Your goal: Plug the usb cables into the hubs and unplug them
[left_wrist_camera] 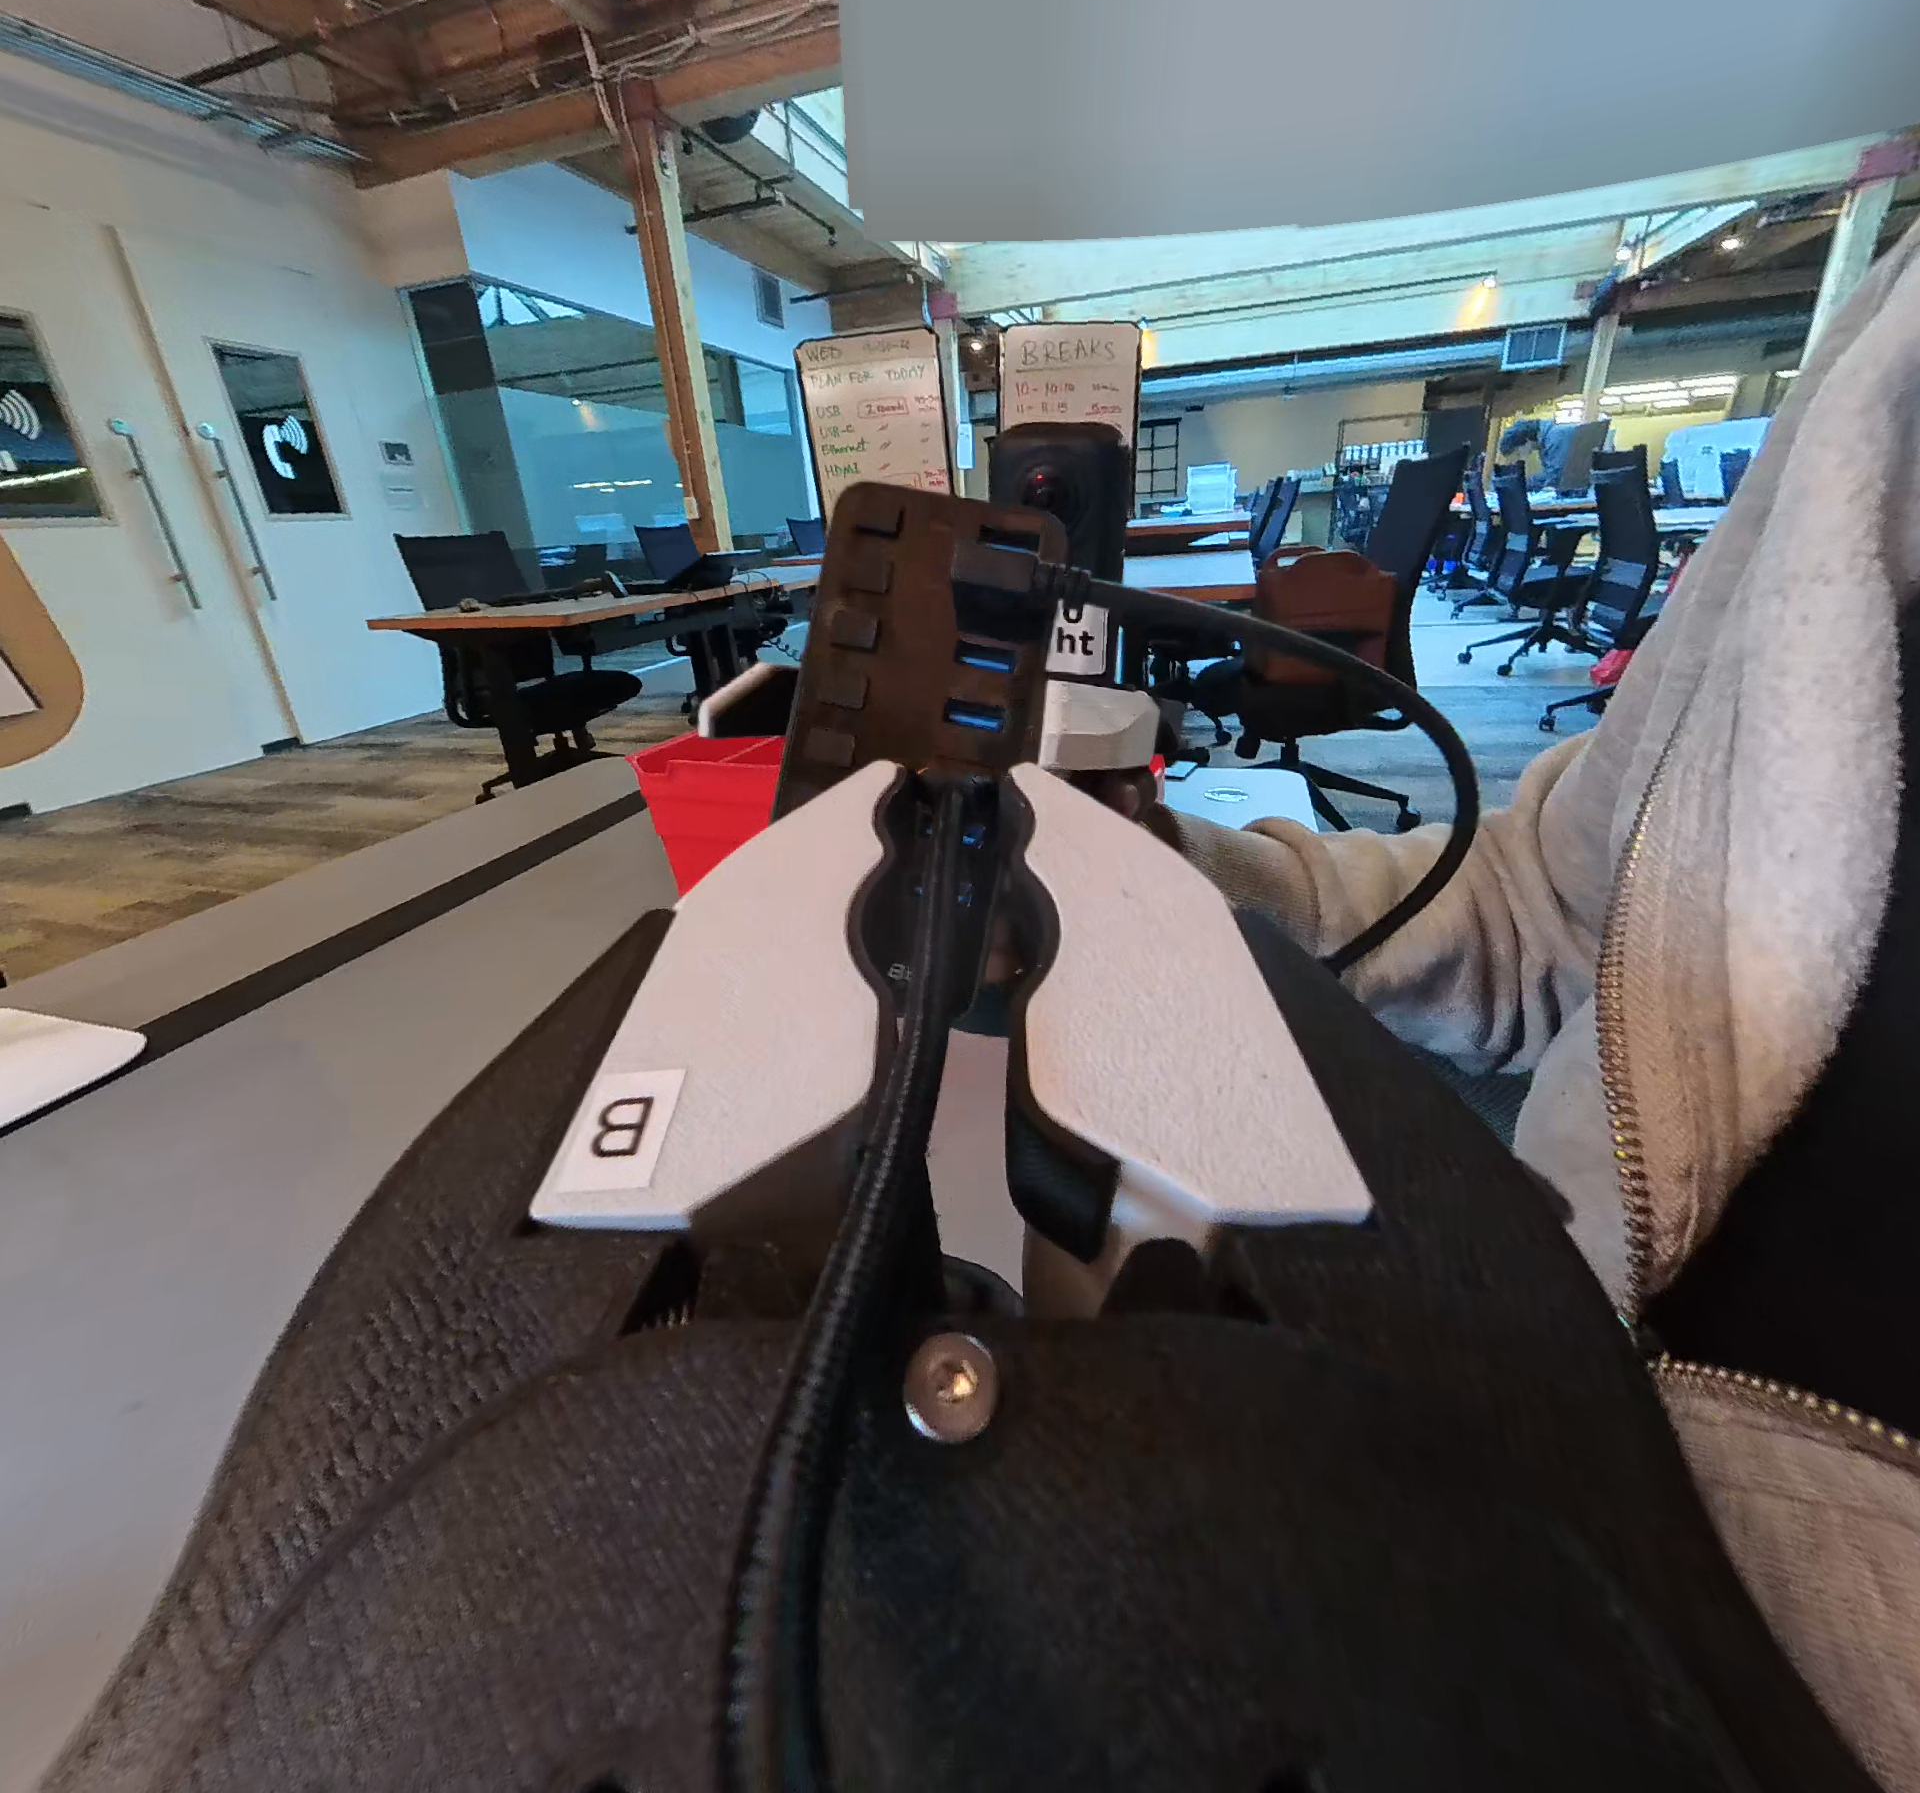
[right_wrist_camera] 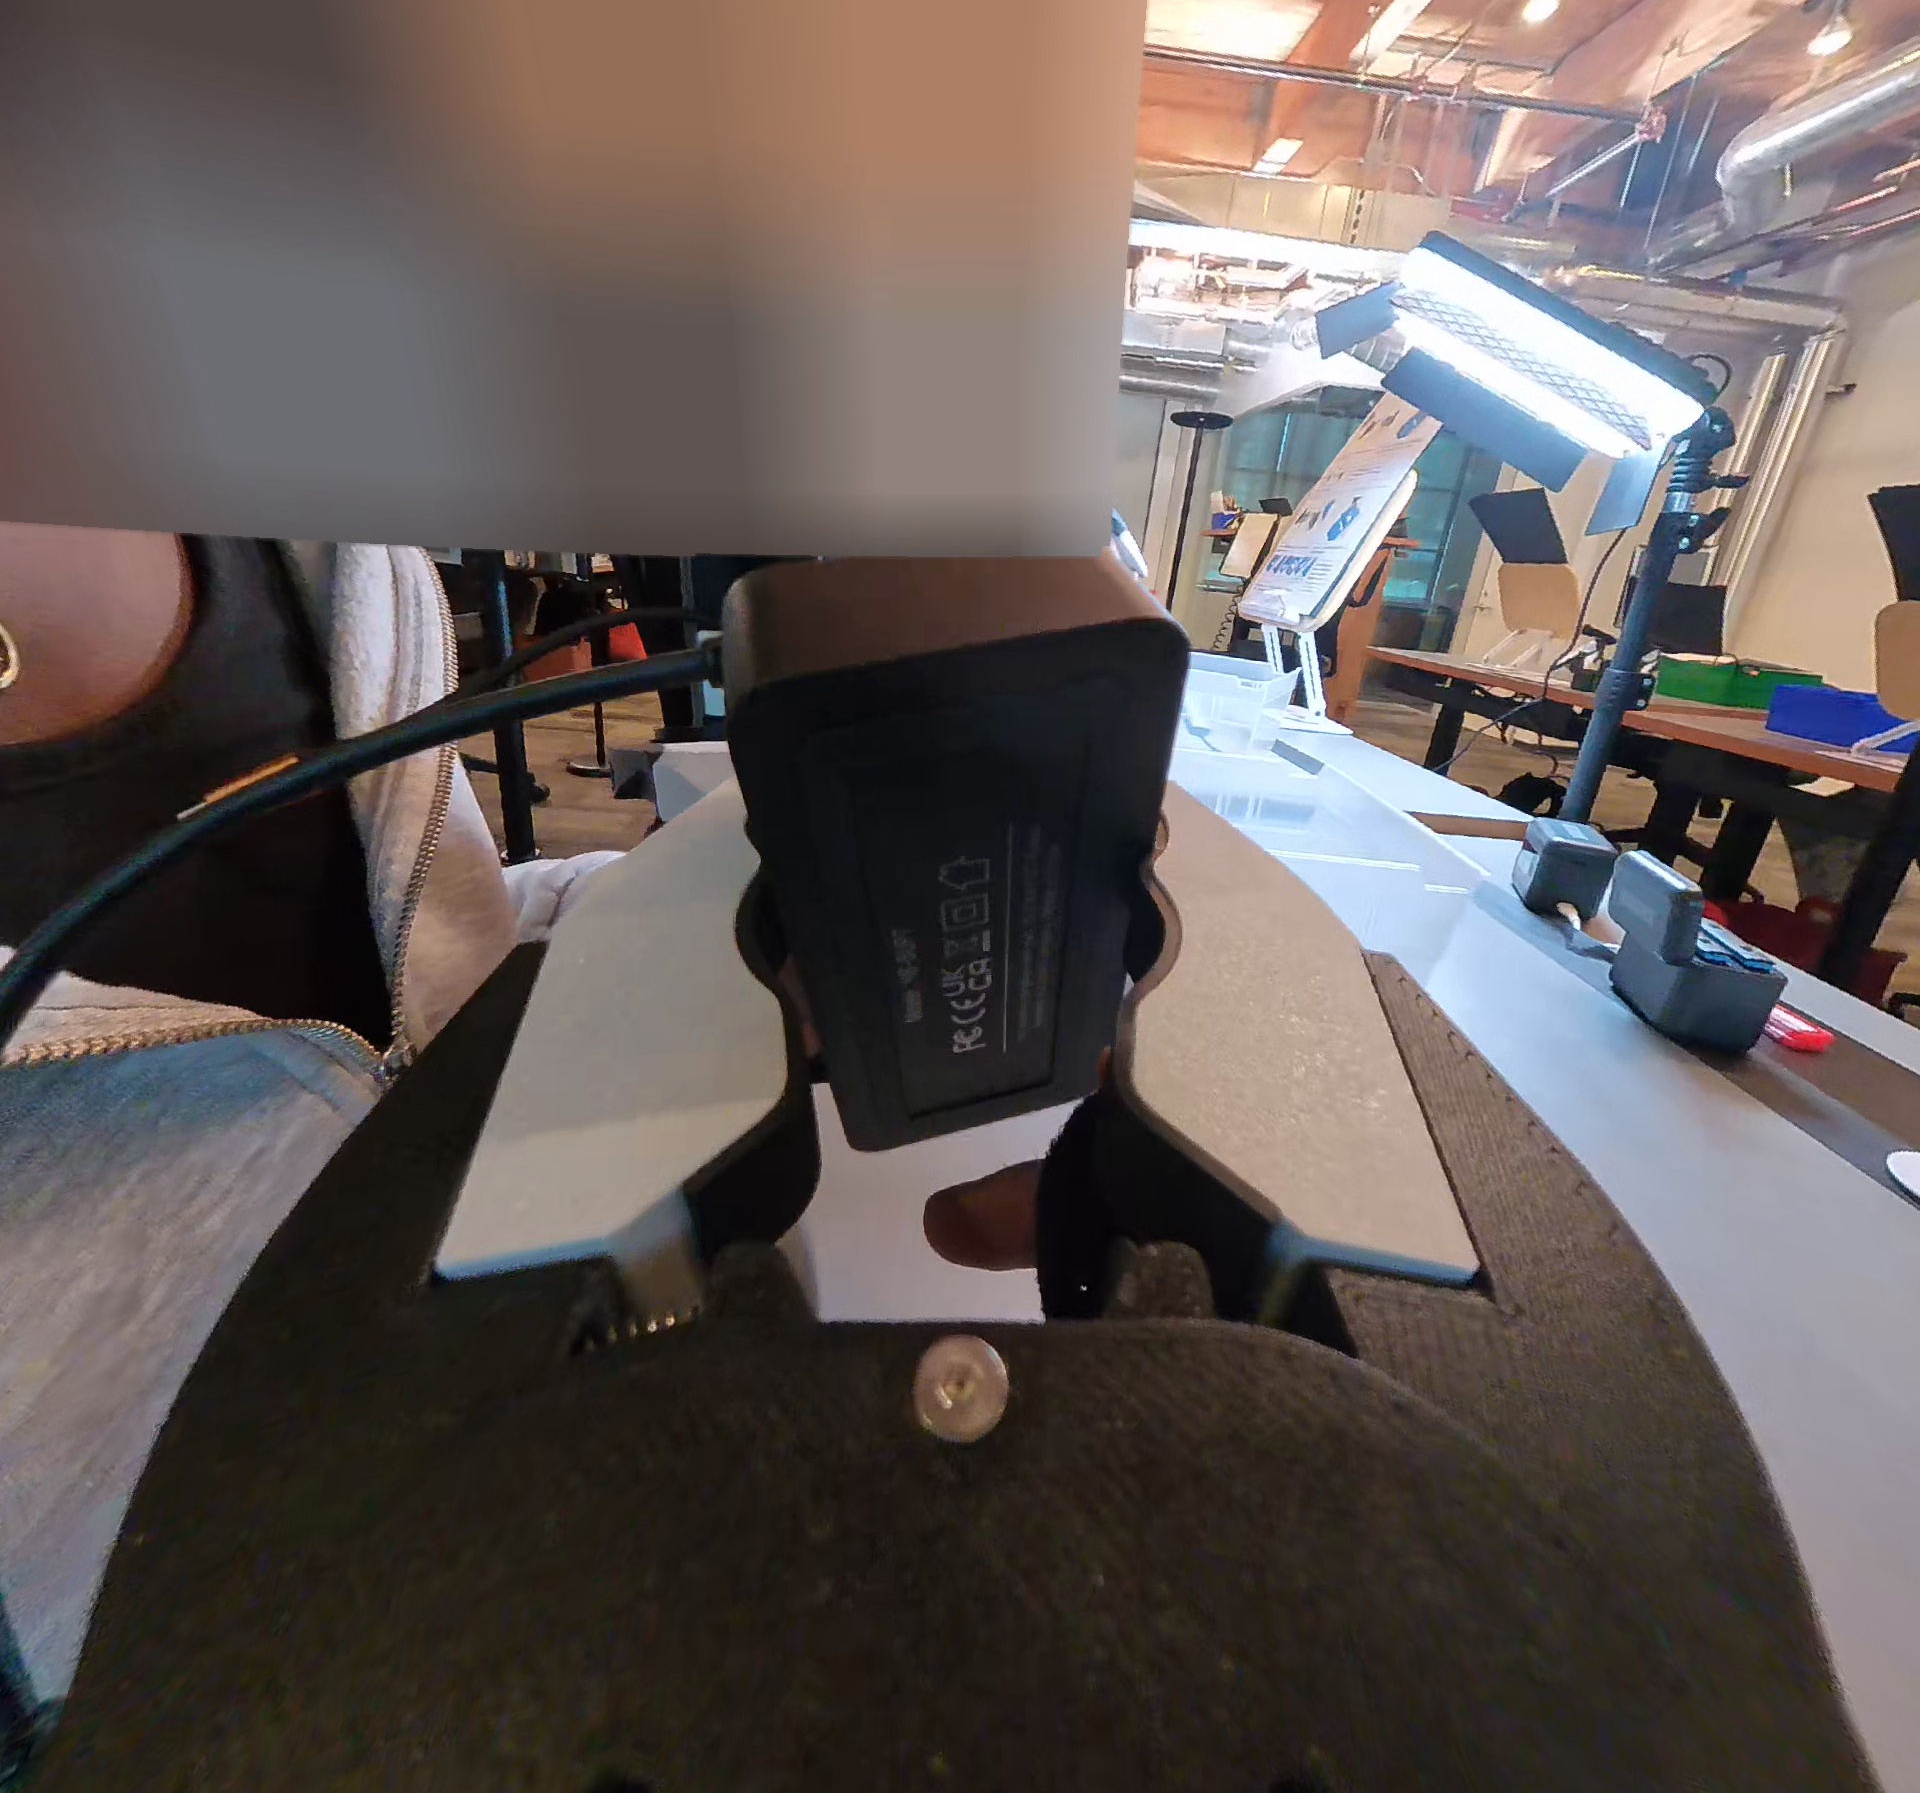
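Note:
A black USB hub (left_wrist_camera: pixel 914 621) with blue ports stands upright in front of my left gripper (left_wrist_camera: pixel 956 787). The left gripper is shut on a black braided USB cable (left_wrist_camera: pixel 894 1120) at its plug, right at the hub's lower ports. A second black cable (left_wrist_camera: pixel 1351 673) sits plugged in the hub's top port and loops to the right. My right gripper (right_wrist_camera: pixel 945 798) is shut on the hub's body (right_wrist_camera: pixel 935 860), whose labelled back faces its camera. The plugged cable (right_wrist_camera: pixel 416 735) leaves the hub's top towards the left. The right gripper also shows behind the hub in the left wrist view (left_wrist_camera: pixel 1091 725).
A red bin (left_wrist_camera: pixel 717 808) stands on the grey table (left_wrist_camera: pixel 260 1120) behind the hub. A person's grey hooded sleeve (left_wrist_camera: pixel 1558 860) is at the right. Grey charger boxes (right_wrist_camera: pixel 1662 954), white trays (right_wrist_camera: pixel 1247 704) and a light panel on a stand (right_wrist_camera: pixel 1538 361) are along the table. The grippers are tip to tip, or close to it.

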`<state>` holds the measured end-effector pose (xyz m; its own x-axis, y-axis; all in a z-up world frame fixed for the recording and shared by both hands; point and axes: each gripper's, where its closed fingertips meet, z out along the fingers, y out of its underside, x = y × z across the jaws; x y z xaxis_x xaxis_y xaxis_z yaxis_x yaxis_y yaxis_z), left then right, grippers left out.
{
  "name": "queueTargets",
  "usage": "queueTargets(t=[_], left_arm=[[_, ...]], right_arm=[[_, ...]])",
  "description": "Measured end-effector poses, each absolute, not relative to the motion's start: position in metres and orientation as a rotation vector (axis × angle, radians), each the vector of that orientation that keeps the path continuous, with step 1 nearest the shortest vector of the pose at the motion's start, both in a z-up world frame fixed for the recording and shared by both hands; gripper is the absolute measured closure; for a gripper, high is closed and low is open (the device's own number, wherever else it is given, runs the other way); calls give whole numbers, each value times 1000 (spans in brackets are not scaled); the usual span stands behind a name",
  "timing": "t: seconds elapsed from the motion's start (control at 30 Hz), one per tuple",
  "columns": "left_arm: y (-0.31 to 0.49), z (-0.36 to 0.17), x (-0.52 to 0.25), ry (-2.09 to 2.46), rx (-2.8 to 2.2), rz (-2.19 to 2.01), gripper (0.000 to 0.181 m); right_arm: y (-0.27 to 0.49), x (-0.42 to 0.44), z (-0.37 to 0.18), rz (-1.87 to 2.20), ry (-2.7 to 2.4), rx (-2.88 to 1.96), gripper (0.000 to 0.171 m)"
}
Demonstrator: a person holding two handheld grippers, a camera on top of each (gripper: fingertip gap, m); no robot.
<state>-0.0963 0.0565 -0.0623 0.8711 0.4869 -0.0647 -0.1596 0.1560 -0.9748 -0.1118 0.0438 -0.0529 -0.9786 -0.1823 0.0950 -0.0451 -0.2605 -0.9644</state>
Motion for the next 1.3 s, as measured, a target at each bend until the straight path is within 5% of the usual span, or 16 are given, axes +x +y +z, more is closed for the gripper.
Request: queueTargets(t=[0.77, 1.3], left_arm=[[79, -44, -102, -319, -1190, 567, 165], [32, -59, -112, -369, -1238, 429, 166]], right_arm=[[51, -116, -24, -2645, 1536, -96, 104], [47, -126, -45, -2480, 1828, -167, 108]])
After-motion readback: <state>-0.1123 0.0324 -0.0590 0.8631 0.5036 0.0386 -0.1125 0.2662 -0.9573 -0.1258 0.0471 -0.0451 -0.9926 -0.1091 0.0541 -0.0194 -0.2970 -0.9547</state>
